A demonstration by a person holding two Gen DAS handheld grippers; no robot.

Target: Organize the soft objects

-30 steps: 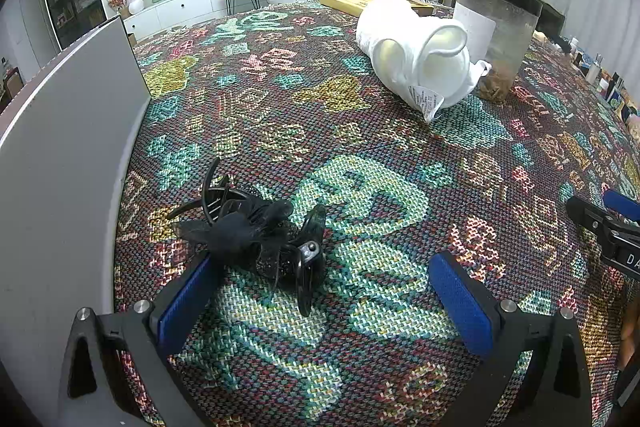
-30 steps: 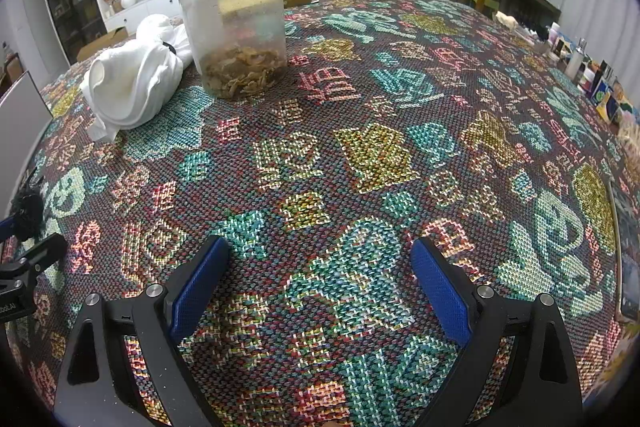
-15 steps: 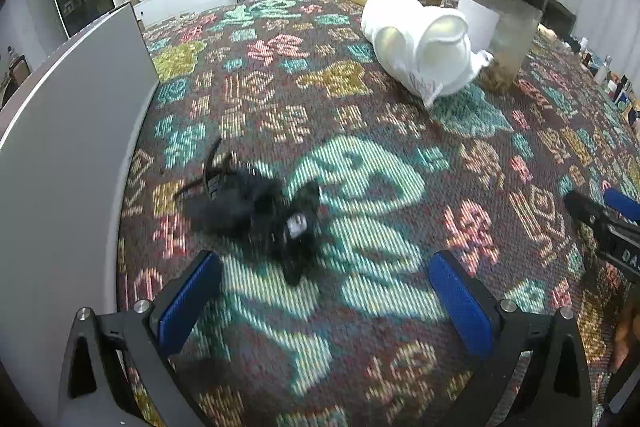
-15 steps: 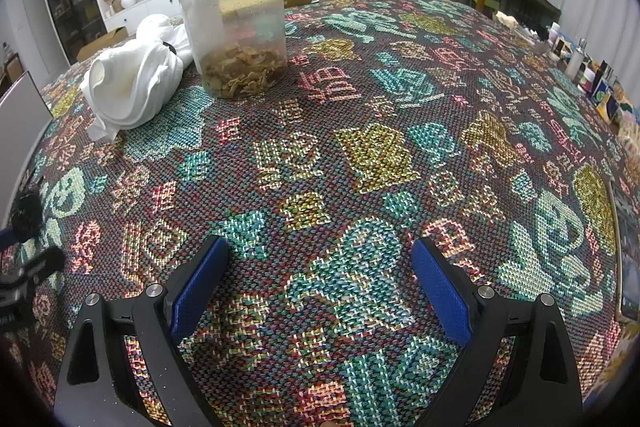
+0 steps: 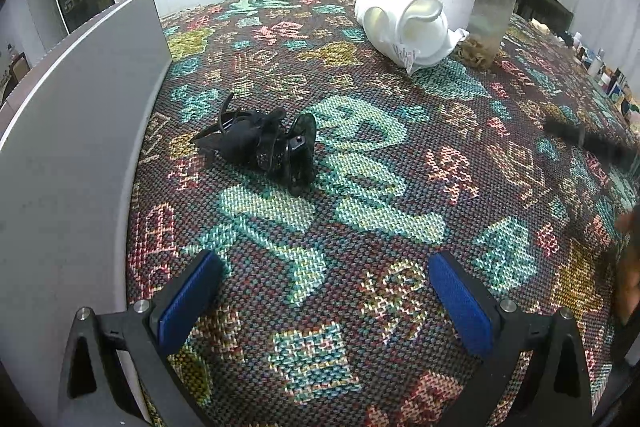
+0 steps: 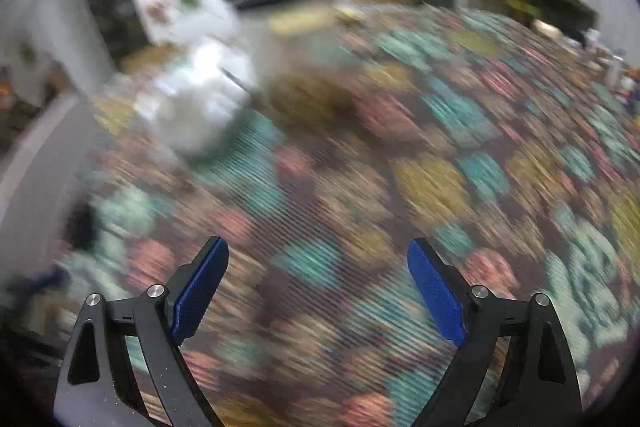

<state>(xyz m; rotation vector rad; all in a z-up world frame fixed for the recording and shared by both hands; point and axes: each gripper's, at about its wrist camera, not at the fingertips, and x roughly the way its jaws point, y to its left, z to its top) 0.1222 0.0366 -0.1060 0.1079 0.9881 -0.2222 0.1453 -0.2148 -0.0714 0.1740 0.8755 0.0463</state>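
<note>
A crumpled black soft item with straps lies on the patterned tablecloth, left of centre in the left wrist view. My left gripper stands open a short way in front of it, nothing between its blue pads. A rolled white cloth lies farther back, beside a clear jar. The right wrist view is smeared by motion. There the white cloth shows as a pale blur at upper left. My right gripper is open and empty over the cloth-covered table.
A clear jar with a black lid holding brown pieces stands right of the white cloth. A grey upright panel runs along the table's left edge. The other gripper's dark tip and a hand show at the right. Small items line the far right edge.
My left gripper has pulled back from the black item, which now lies farther ahead. The right gripper, still before, is now swinging fast, blurring its view, with the white cloth nearer its centre.
</note>
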